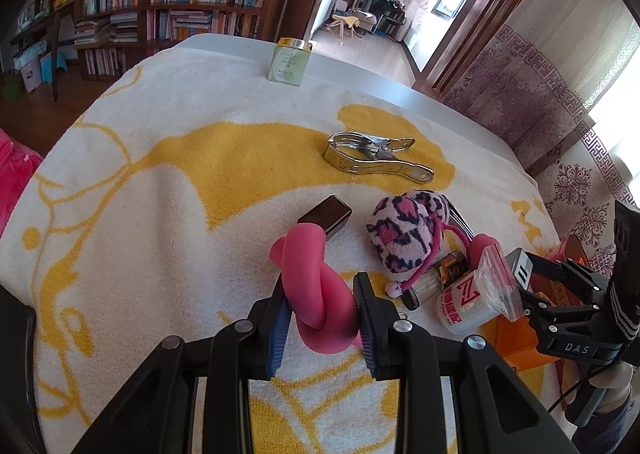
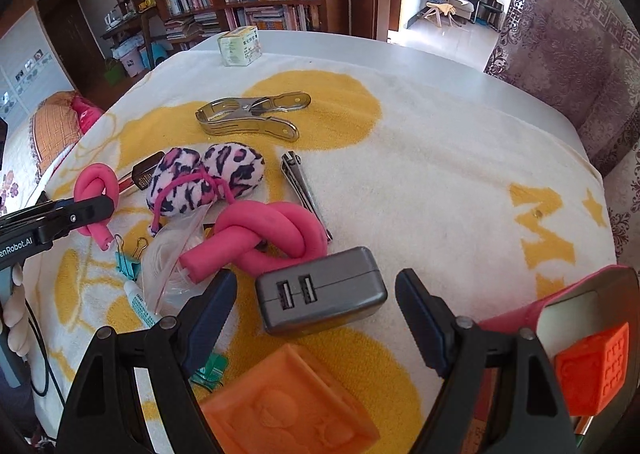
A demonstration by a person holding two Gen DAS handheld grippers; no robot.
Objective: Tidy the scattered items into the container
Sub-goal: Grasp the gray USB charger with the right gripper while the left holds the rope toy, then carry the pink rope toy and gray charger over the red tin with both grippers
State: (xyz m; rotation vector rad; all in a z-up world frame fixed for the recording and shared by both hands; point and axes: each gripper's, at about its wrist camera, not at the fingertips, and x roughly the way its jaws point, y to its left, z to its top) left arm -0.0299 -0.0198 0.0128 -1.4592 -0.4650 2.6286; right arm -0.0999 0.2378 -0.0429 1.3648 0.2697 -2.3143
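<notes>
My left gripper (image 1: 320, 318) is shut on a knotted pink foam roller (image 1: 308, 282), also seen at the left in the right wrist view (image 2: 98, 190). My right gripper (image 2: 316, 314) is open around a grey USB charger (image 2: 320, 294), which lies on the towel between the jaws. A second knotted pink foam roller (image 2: 260, 242) lies just beyond the charger. A pink-rimmed container (image 2: 580, 294) at the right edge holds an orange cube (image 2: 596, 370).
On the yellow-and-white towel (image 2: 440, 174) lie a metal clamp (image 2: 252, 114), a leopard-print plush (image 2: 208, 178), nail clippers (image 2: 304, 190), a dark lipstick case (image 1: 326, 214), a battery (image 1: 436, 278), a plastic bag (image 1: 476, 298), binder clips (image 2: 128, 258), an orange block (image 2: 288, 402) and a green box (image 1: 290, 62).
</notes>
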